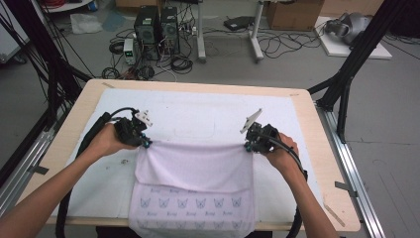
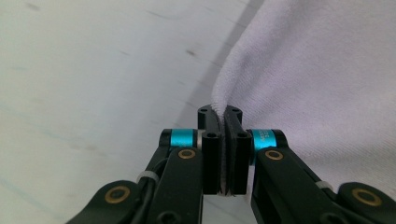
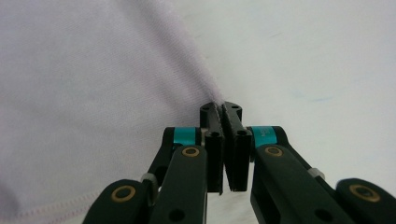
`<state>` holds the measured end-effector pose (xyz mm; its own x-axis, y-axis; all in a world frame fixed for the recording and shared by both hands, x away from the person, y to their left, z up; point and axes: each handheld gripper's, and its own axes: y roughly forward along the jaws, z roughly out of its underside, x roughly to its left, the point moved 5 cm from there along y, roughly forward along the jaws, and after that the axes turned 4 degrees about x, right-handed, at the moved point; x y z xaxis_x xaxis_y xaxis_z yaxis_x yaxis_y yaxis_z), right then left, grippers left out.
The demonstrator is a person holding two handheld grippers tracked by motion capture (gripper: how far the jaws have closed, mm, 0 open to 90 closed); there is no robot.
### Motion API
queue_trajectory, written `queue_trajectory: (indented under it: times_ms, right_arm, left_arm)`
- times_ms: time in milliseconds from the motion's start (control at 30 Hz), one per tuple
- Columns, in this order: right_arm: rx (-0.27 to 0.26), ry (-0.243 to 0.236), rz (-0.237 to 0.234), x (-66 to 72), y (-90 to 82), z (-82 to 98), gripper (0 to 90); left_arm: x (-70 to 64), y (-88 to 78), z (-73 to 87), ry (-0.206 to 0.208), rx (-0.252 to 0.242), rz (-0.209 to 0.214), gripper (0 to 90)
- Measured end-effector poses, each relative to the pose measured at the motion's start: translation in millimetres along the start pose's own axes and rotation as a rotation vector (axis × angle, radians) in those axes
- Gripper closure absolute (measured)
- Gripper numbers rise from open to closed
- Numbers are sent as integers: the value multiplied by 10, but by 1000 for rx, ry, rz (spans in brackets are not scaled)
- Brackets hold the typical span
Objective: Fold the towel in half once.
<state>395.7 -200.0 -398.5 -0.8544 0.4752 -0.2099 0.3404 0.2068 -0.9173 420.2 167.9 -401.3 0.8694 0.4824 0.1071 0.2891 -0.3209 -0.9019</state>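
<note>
Towel [image 1: 198,171] front edge cut off below; both grippers' jaws clamp its far corners, L [image 1: 145,143] & R [image 1: 247,147].

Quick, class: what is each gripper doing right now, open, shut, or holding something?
Left gripper: shut on a corner of the pale towel.
Right gripper: shut on the towel's other far corner.

The tabletop [image 1: 307,124] lies bare across the upper middle of the frame; the folded towel [image 1: 195,171] covers the lower centre between both tongs.
</note>
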Motion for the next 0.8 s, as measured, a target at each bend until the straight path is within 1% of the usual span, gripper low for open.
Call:
queue_trajectory:
  times_ms: [33, 100, 133, 167, 200, 233, 267, 300, 333, 367, 400, 433, 467, 500, 533, 567, 600, 633, 667, 700, 733, 767, 800]
  right_arm:
    - [-19, 10, 31, -75, -28, -44, 884]
    - [-69, 43, 114, -235, -88, -136, 884]
    - [-88, 69, 150, -314, -106, -175, 884]
    - [-97, 84, 162, -389, -104, -205, 883]
    - [-96, 89, 152, -443, -81, -226, 880]
    - [-93, 83, 145, -473, -57, -237, 856]
    - [-100, 75, 142, -489, -31, -236, 785]
    - [-116, 91, 139, -504, -16, -223, 665]
    - [-136, 119, 101, -515, -5, -202, 617]
    - [-149, 144, 54, -515, -5, -168, 584]
    - [-157, 140, 33, -515, -9, -134, 544]
    - [-164, 135, 14, -502, -20, -102, 530]
    - [-166, 131, -15, -485, -31, -70, 509]
    - [-170, 123, -40, -461, -40, -45, 481]
    - [-168, 107, -58, -436, -45, -23, 467]
    - [-162, 95, -80, -405, -48, -4, 446]
    - [-155, 83, -101, -364, -49, 11, 432]
    - [-147, 57, -123, -320, -50, 25, 429]
    - [-139, 21, -145, -267, -49, 34, 430]
    - [-123, -14, -172, -209, -48, 47, 432]
    - [-107, -46, -196, -152, -41, 57, 432]
    - [-89, -88, -214, -94, -33, 68, 443]
    - [-74, -126, -240, -31, -24, 79, 447]
  left_arm:
    - [76, -24, -61, 2, -10, -39, 868]
    - [221, -60, -187, -8, -34, -110, 869]
    - [270, -59, -240, -3, -48, -134, 869]
    - [305, -43, -271, 13, -55, -143, 868]
    - [318, -14, -282, 26, -58, -131, 859]
    - [326, 13, -279, 37, -63, -121, 811]
    - [334, 39, -262, 40, -61, -110, 671]
    - [331, 55, -237, 37, -56, -86, 555]
    - [319, 53, -210, 45, -63, -69, 516]
    - [303, 43, -185, 59, -85, -64, 480]
    - [276, 37, -159, 65, -104, -38, 433]
    - [248, 28, -133, 75, -105, -14, 394]
    - [207, 26, -113, 91, -106, -1, 363]
    - [159, 19, -91, 121, -98, 20, 334]
    - [110, 17, -75, 140, -95, 41, 320]
    - [64, 18, -63, 170, -88, 52, 284]
    - [10, 23, -47, 193, -78, 67, 218]
    - [-39, 29, -32, 216, -69, 73, 209]
    - [-83, 35, -18, 242, -56, 79, 212]
    - [-128, 48, -6, 258, -51, 86, 212]
    - [-160, 59, 11, 284, -33, 94, 214]
    - [-193, 75, 26, 305, -14, 95, 226]
    - [-225, 94, 43, 318, 7, 109, 239]
